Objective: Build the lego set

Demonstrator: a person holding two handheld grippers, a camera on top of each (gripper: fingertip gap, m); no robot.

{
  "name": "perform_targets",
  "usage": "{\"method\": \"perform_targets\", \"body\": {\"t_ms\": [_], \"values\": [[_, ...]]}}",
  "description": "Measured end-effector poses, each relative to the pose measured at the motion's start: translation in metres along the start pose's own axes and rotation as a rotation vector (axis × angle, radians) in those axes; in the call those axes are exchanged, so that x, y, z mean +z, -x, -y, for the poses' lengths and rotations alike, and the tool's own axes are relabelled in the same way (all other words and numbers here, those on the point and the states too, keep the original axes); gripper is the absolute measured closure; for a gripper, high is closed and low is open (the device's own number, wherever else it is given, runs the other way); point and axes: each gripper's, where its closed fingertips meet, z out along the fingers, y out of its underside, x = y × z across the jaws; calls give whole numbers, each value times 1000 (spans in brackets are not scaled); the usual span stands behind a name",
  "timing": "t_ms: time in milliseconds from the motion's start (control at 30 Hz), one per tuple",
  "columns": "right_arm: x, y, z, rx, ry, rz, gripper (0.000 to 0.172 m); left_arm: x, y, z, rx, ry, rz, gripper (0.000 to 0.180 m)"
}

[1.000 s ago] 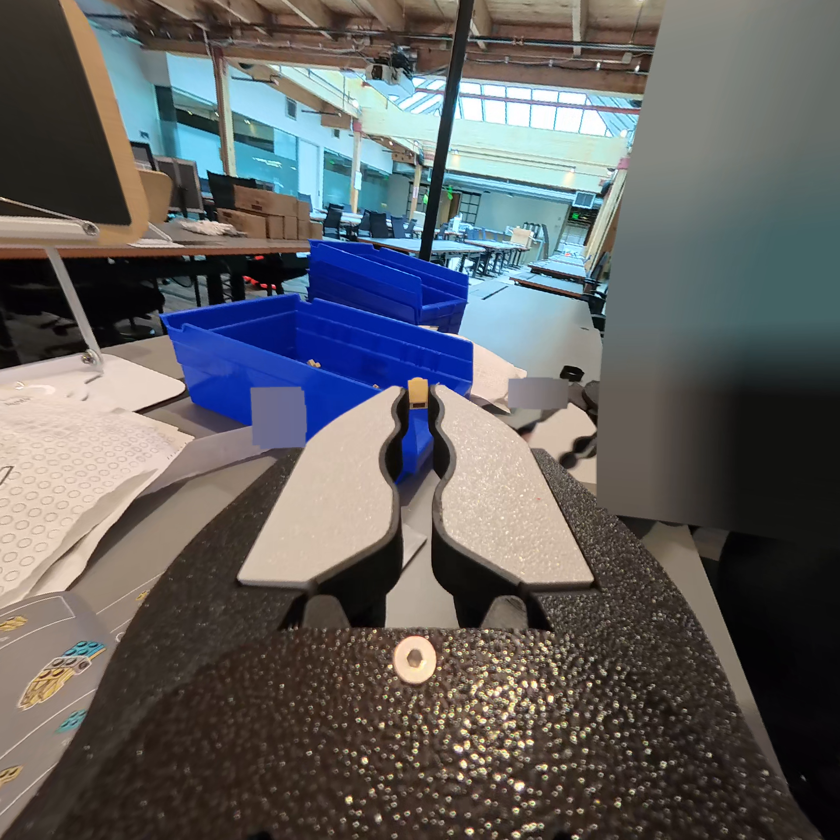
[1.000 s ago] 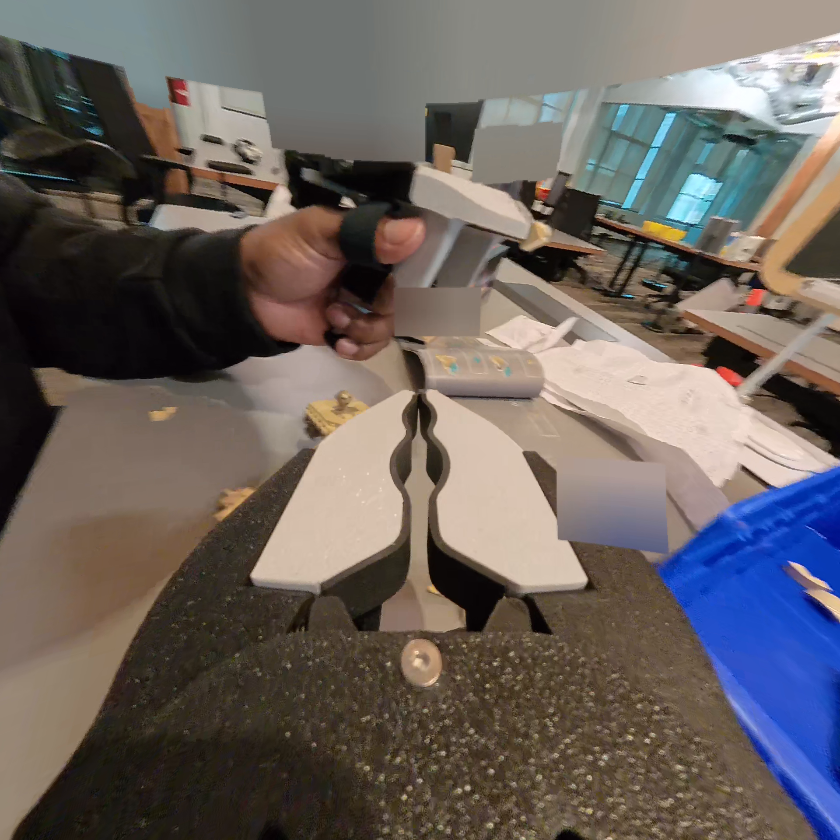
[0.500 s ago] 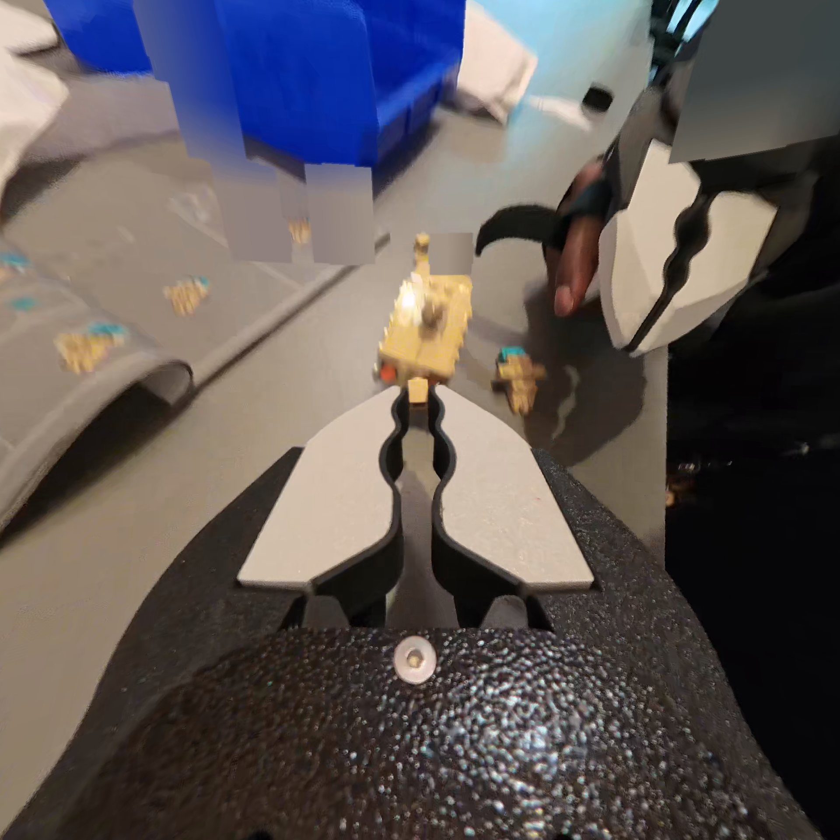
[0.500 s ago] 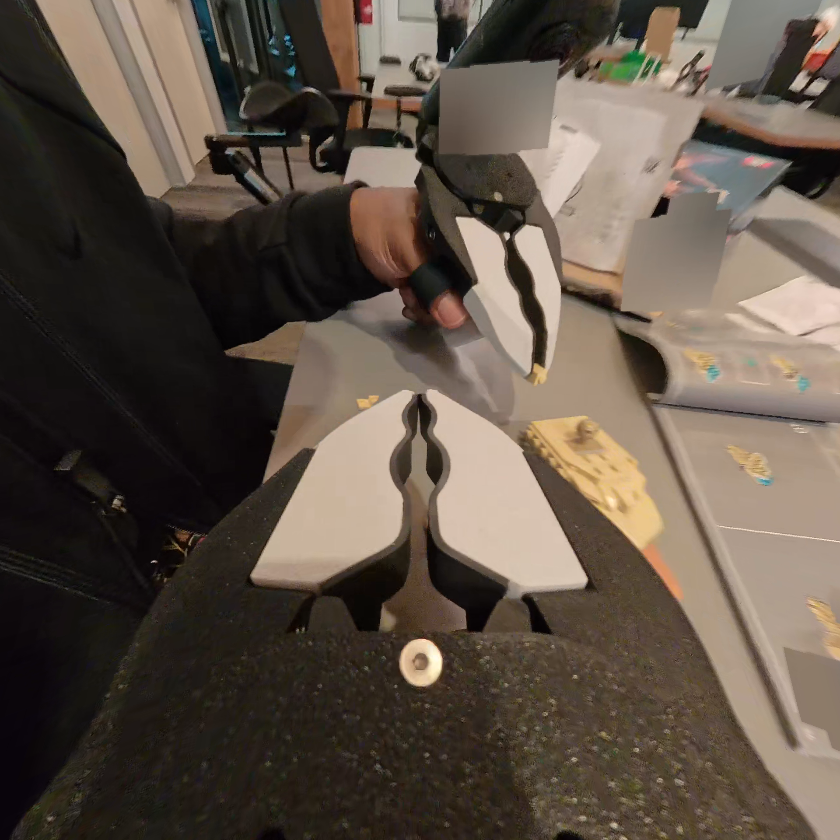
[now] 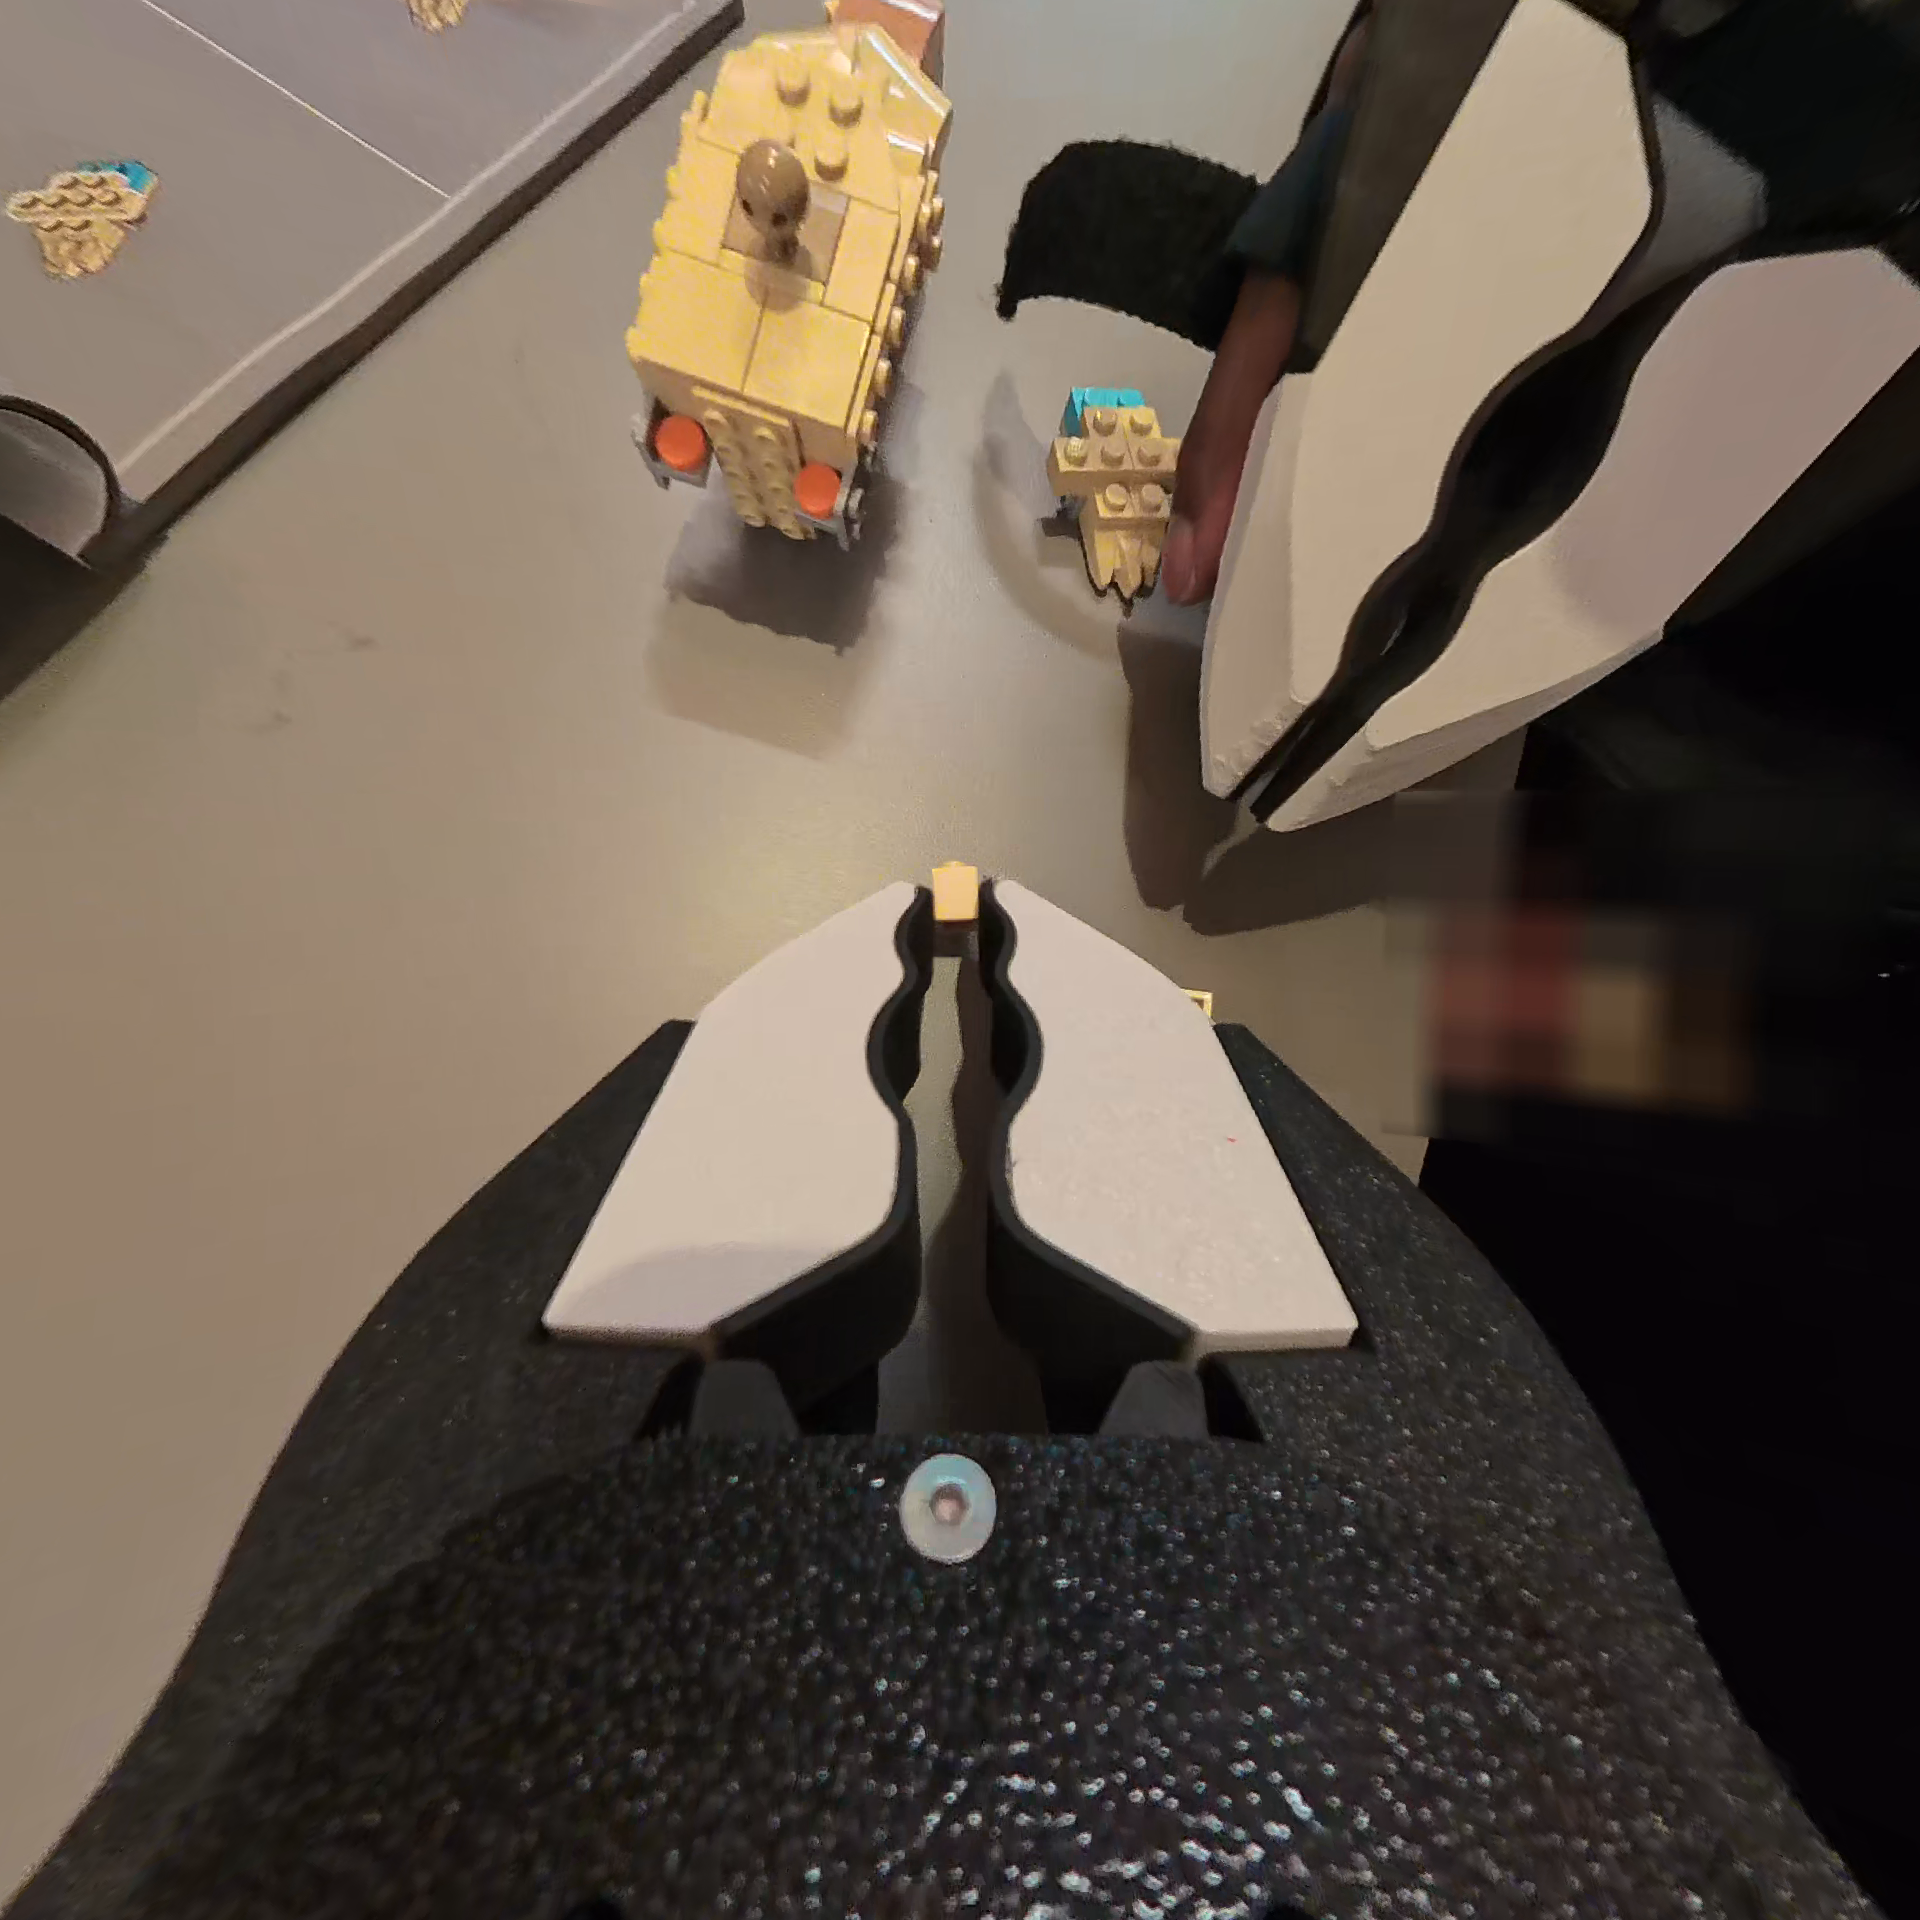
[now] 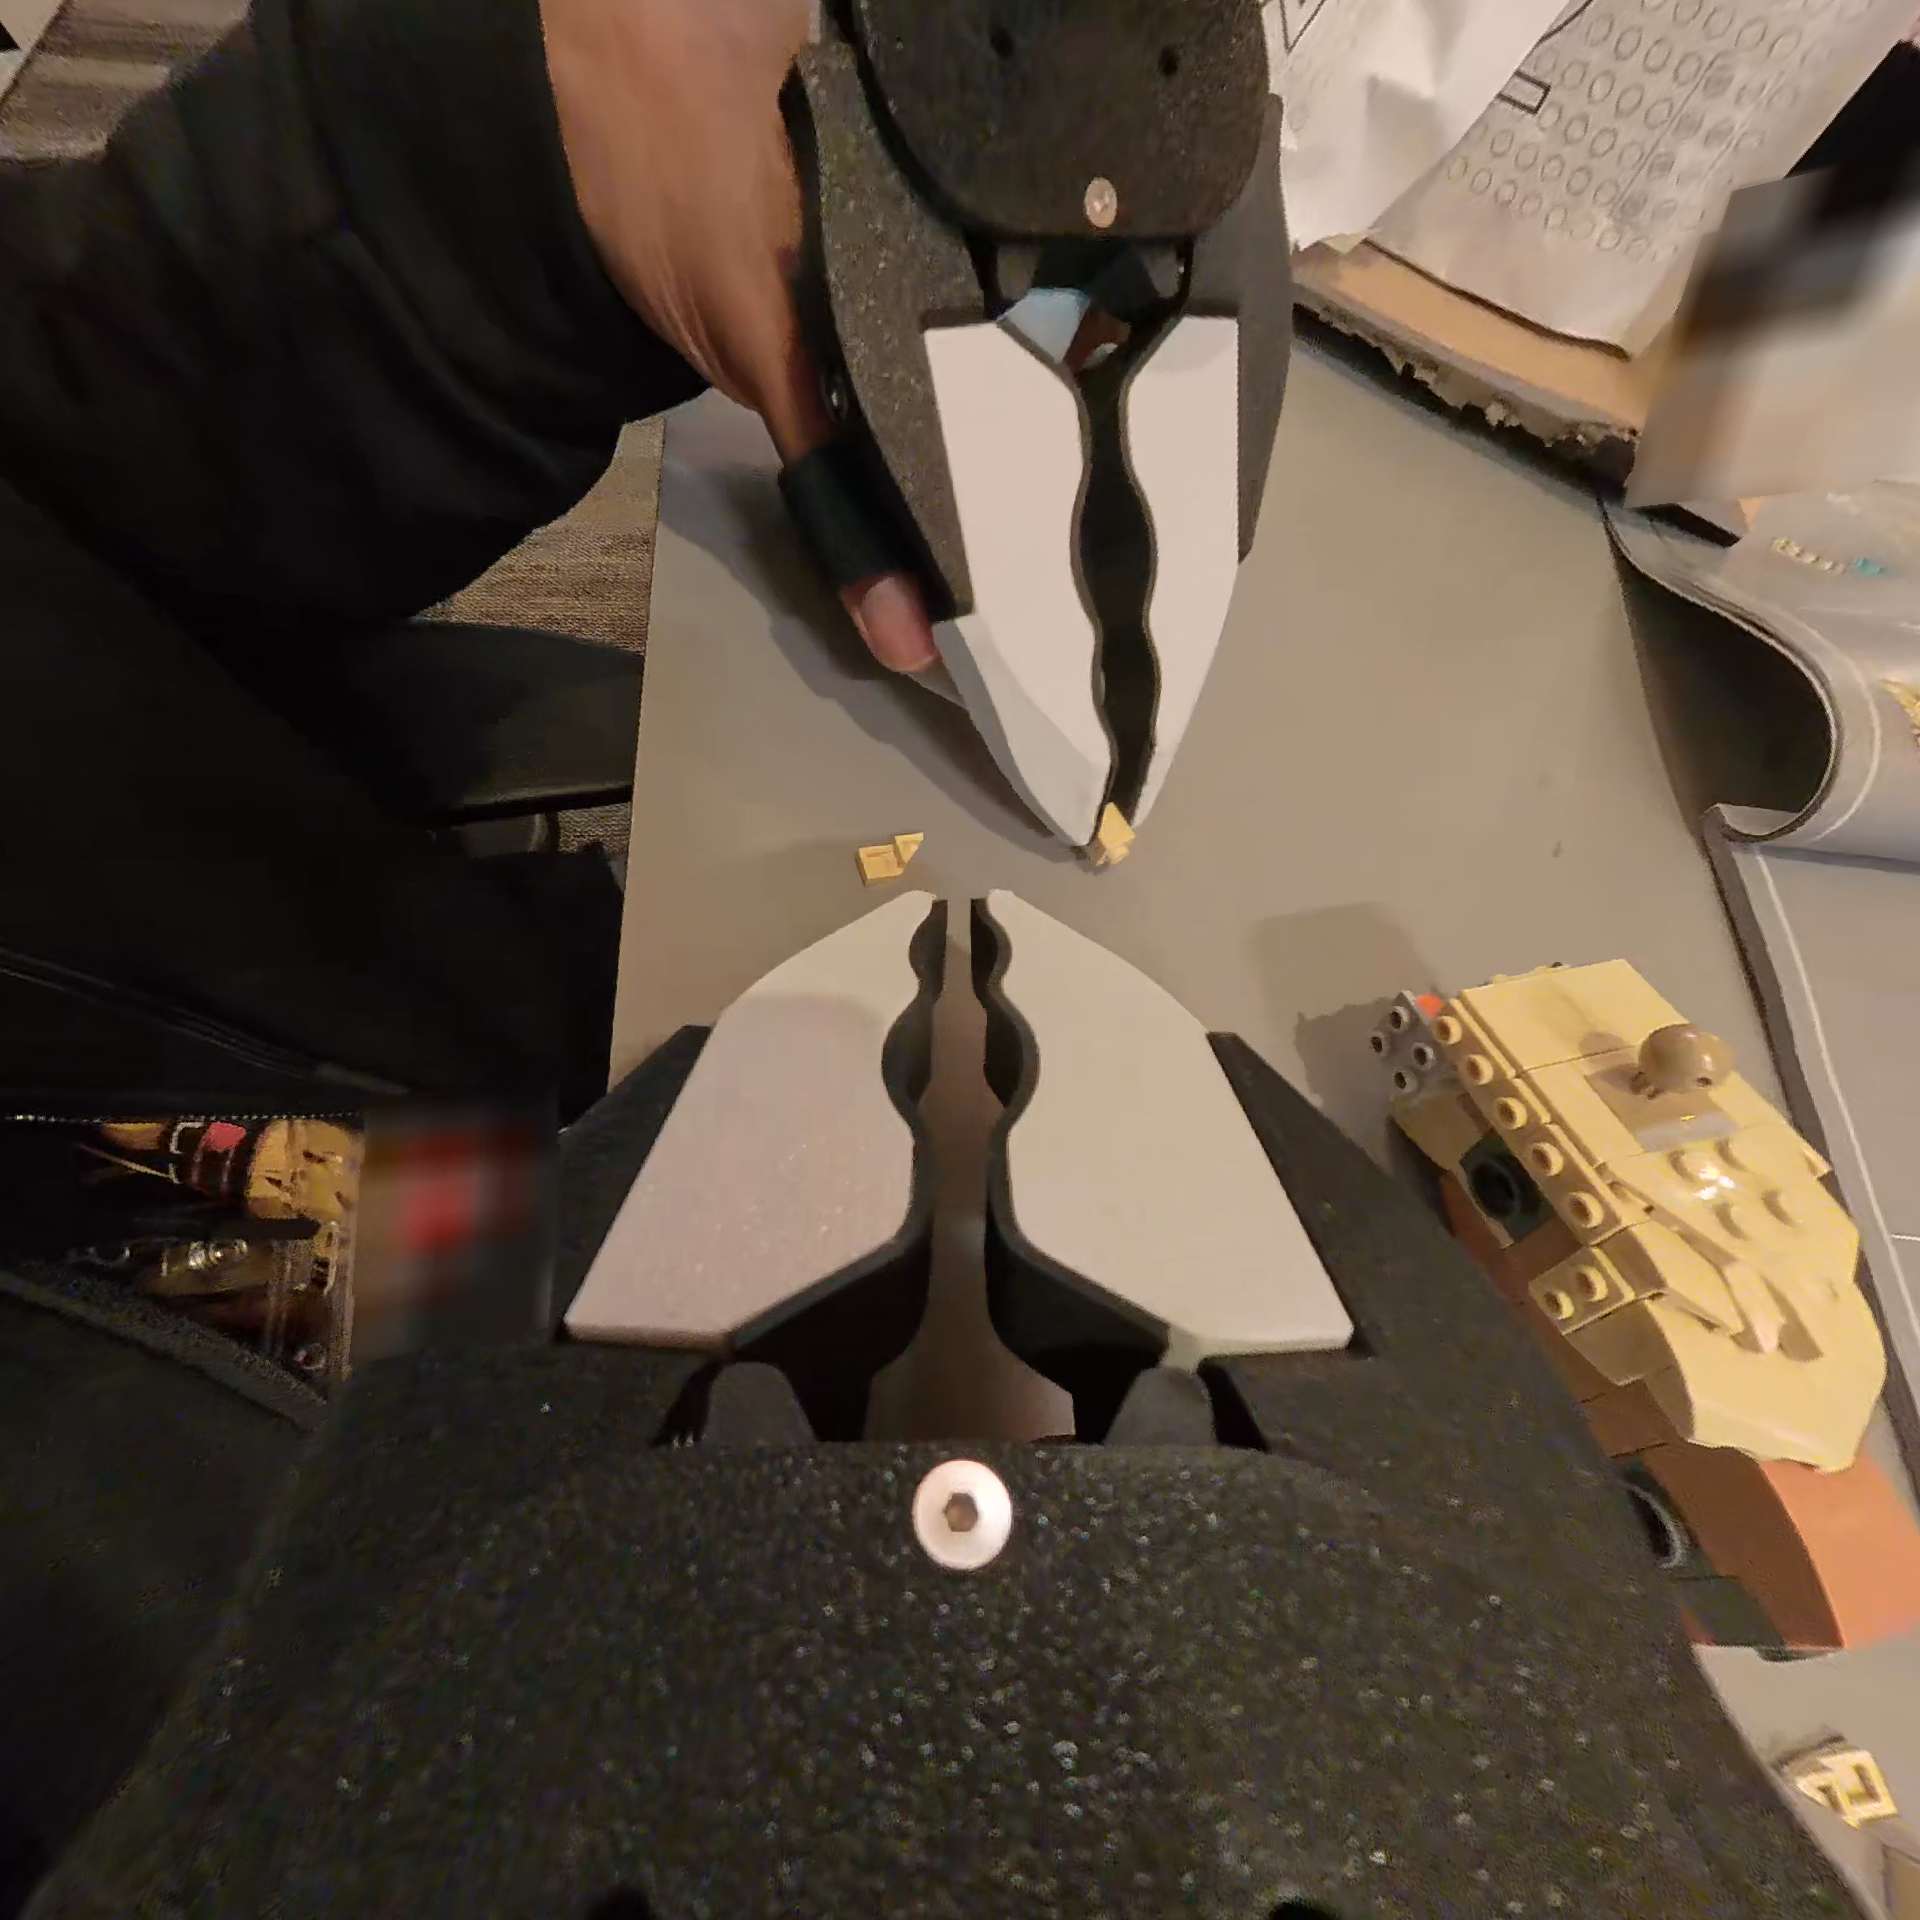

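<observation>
Tan and tiny, a single-stud brick [image 5: 956, 896] sits clamped between the fingertips of the left hand-held gripper [image 6: 1112, 831], tip pointing down at the grey surface [image 5: 416, 831]. Two loose tan pieces [image 6: 888, 858] lie just ahead and left of the right hand-held gripper [image 6: 958, 906], whose fingers stand a narrow slit apart on nothing. A tan brick vehicle [image 6: 1621, 1195] lies to its right, long axis running away diagonally.
</observation>
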Motion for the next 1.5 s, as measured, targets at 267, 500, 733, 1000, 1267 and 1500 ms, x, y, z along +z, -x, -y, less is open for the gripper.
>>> {"method": "perform_targets", "body": {"t_ms": [267,500,733,1000,1267,1500], "values": [[-1,0,2,56,-19,51,165,-2,-4,0,25,-22,41,172],[-2,-1,2,35,-29,9,163,-9,-19,-1,71,-66,28,172],[-6,-6,5,39,-62,-49,163,-5,-28,-6,146,-18,3,165],[-9,-9,7,53,-92,-68,163,-19,-36,-11,273,-3,-27,158],[-12,-9,8,74,-112,-53,164,-5,-44,-19,301,98,-52,158],[-14,-10,10,85,-135,-46,164,-2,-47,-24,275,116,-97,169]]}}
